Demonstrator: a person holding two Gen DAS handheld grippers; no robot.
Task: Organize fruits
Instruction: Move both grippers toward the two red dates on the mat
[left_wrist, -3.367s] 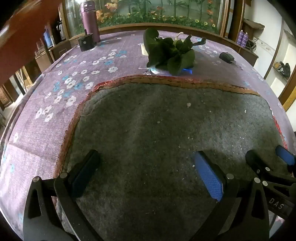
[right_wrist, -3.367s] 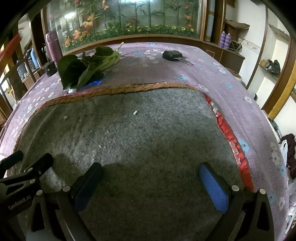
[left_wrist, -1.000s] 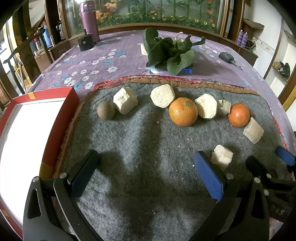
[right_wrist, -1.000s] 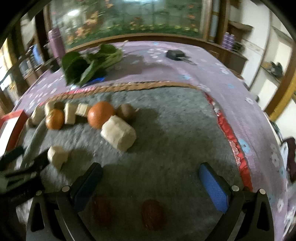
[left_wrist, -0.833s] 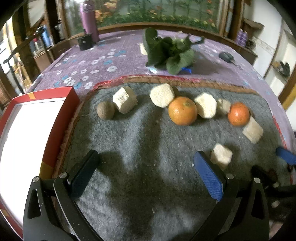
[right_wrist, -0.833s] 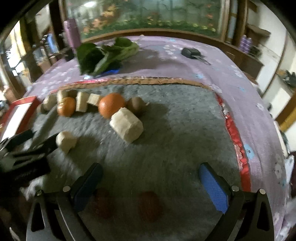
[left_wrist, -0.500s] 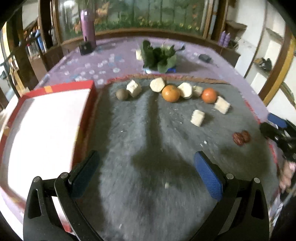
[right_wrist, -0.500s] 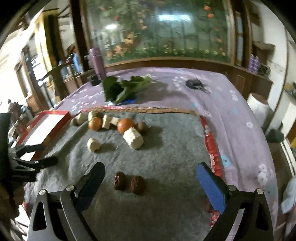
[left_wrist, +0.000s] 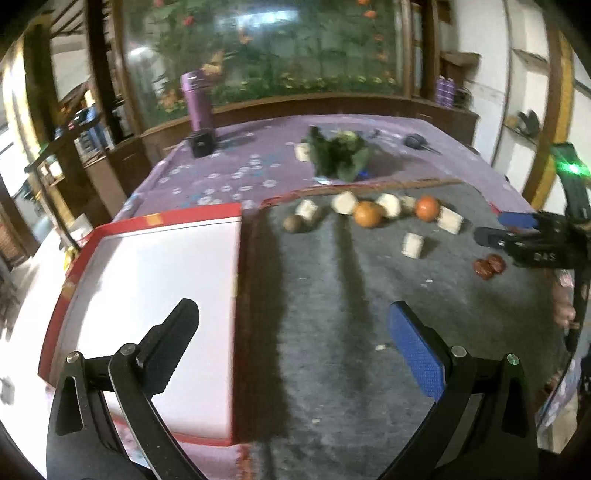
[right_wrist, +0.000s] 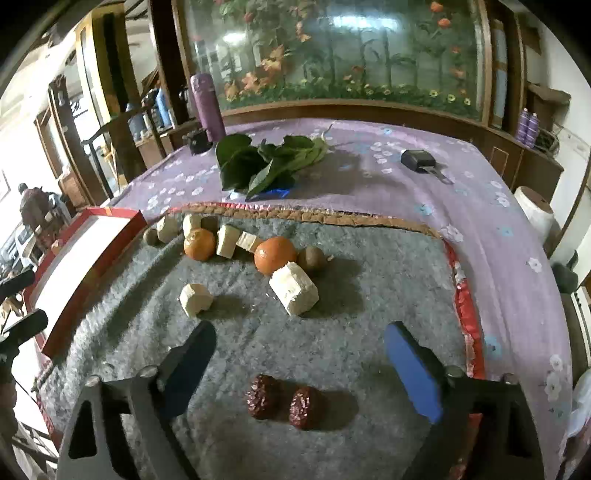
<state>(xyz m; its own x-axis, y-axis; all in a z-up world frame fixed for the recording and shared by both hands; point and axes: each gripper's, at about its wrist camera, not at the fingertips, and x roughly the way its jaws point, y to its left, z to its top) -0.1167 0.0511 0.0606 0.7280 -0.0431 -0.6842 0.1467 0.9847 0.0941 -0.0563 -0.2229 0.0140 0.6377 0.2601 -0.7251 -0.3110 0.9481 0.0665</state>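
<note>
I had both claws high over the table (right_wrist: 369, 173). My left claw (left_wrist: 291, 341) was spread wide and gripped nothing, its dark finger hanging over the white floor of the red box (left_wrist: 147, 280) and its blue finger over the grey mat (left_wrist: 332, 295). My right claw (right_wrist: 299, 354) was likewise released and empty, its fingers well apart above the mat (right_wrist: 351, 332).

From the right wrist, two dates (right_wrist: 284, 402) lay touching each other at 6 o'clock on the mat, just below the gap of that claw. The fruit sat in a loose row along the mat's far edge, at about 11 o'clock: one orange (right_wrist: 199, 243), a second orange (right_wrist: 275, 254), and a kiwi (right_wrist: 312, 260) just right of it. Pale chunks (right_wrist: 227, 240) lay between and beside the oranges; a large chunk (right_wrist: 293, 288) touched the second orange at its 5 o'clock, and a small chunk (right_wrist: 195, 299) lay apart at 8 o'clock from it. Another brown fruit (right_wrist: 150, 236) lay at the row's left end, near the box (right_wrist: 92, 251).

Beyond the mat, at 12 o'clock, were greens (right_wrist: 266, 162), a key fob (right_wrist: 419, 160) at 1 o'clock, and a purple flask (right_wrist: 208, 107) at 11 o'clock.

From the left wrist the right claw (left_wrist: 517, 229) showed at 3 o'clock, just above the dates (left_wrist: 489, 266). That view was blurred.
</note>
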